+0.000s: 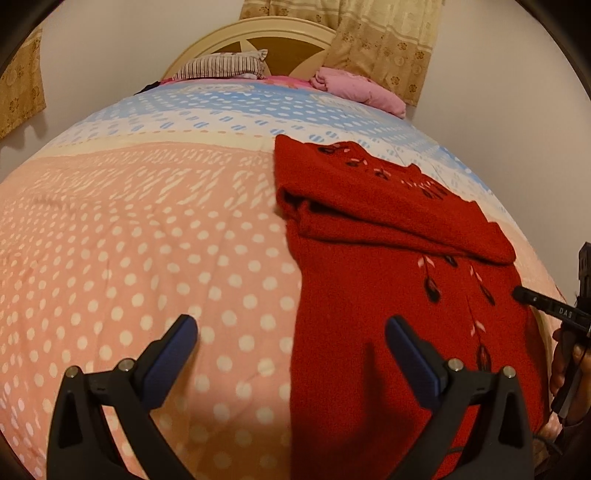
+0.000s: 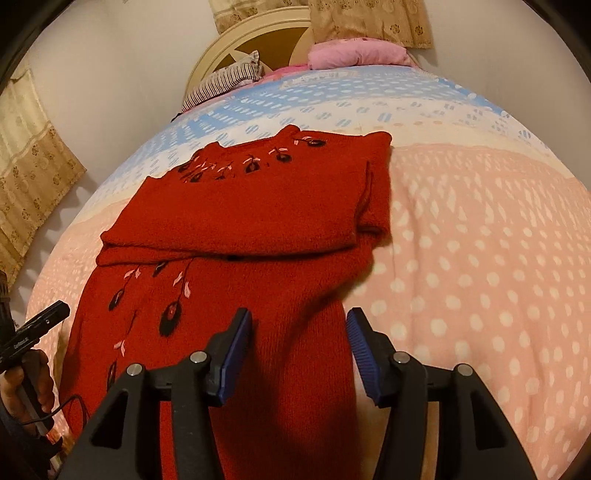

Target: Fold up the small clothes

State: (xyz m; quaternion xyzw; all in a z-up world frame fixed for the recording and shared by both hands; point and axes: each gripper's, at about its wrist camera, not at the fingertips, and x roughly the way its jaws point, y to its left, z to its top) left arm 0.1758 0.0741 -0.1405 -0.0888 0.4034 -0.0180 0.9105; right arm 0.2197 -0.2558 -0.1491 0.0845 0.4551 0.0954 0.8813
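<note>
— Cream walls closed in the room, with beige flowered curtains hanging behind a rounded cream headboard. What carried the clothes?

— A bed, under a quilt of soft printed cotton: pink with white dots near the cameras, pale blue with white dashes toward the headboard. No container showed in either view. A striped pillow and a bundled pink cloth sat at the head end.

— And the garment?

— A red knitted sweater lay flat on the quilt, fuzzy in texture, embroidered with dark buds and pink leaves. Its upper part was folded down across the body, leaving a straight horizontal edge and a thicker double layer. In the left wrist view it lay on the right half of the bed; in the right wrist view, on the left and centre.

— Room to move?

— Plenty of bare quilt lay on the sweater's far side in each view. The bed's edges curved away to the wall.

— The fingers?

— The left gripper was spread wide and held nothing, one blue pad over the dotted quilt and the other over the sweater's lower part. The right gripper stood partly spread above the lower hem, the knit visible in the gap but the pads not pressing on it. A hand on the other tool's handle showed at the right wrist view's left edge.
</note>
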